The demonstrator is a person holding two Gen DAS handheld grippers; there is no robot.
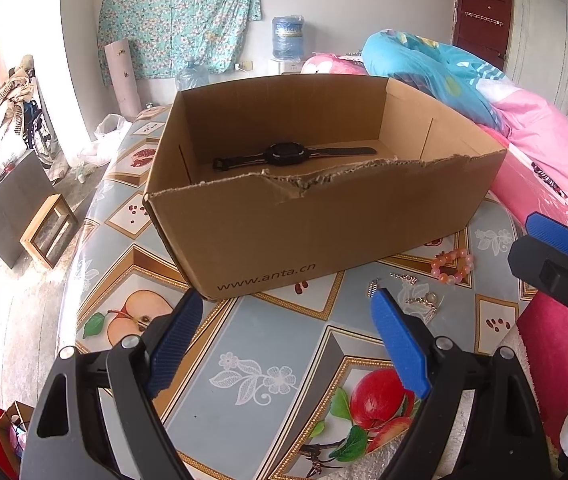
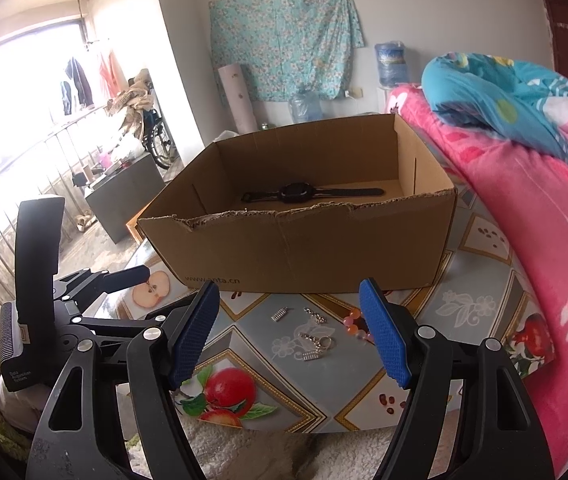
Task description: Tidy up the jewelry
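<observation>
An open cardboard box [image 1: 284, 232] [image 2: 304, 252] stands on the fruit-patterned table. A black watch [image 1: 288, 155] [image 2: 304, 193] lies flat inside it. In front of the box lie a pink bead bracelet [image 1: 452, 266] [image 2: 354, 322], a silver chain [image 1: 422, 300] [image 2: 320, 340] and a small silver piece [image 2: 280, 314]. My left gripper [image 1: 288, 300] is open and empty, just before the box. My right gripper [image 2: 290, 292] is open and empty, above the silver chain; it also shows in the left wrist view [image 1: 556, 248].
A bed with pink and blue quilts [image 1: 524, 120] [image 2: 524, 160] borders the table on the right. A small wooden stool [image 1: 47, 230] and a grey cabinet stand on the floor to the left. The table's left edge [image 1: 79, 280] drops to the floor.
</observation>
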